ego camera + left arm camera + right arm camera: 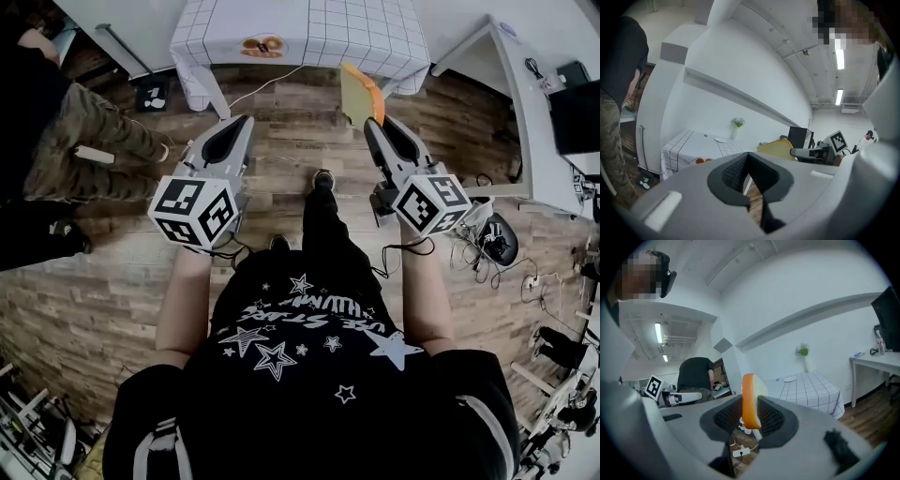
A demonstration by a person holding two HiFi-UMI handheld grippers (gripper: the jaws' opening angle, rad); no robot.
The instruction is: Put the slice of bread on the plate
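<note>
My right gripper [376,123] is shut on a slice of bread [356,94], which stands on edge and rises past the fingertips. In the right gripper view the bread's [749,401] orange crust faces the camera between the pads of the right gripper [750,409]. My left gripper [240,120] is held level beside it, shut and empty. In the left gripper view the left gripper's [749,157] pads meet at the tips, and the bread [776,147] shows at the right. A small white plate [720,139] [790,378] lies on the checked-cloth table [309,33] ahead, well away from both grippers.
A vase with flowers [803,352] stands at the back of the table. A person in a dark top [56,122] is at the left. A white desk [520,94] stands at the right, with cables on the wooden floor [281,103] by it. I stand back from the table.
</note>
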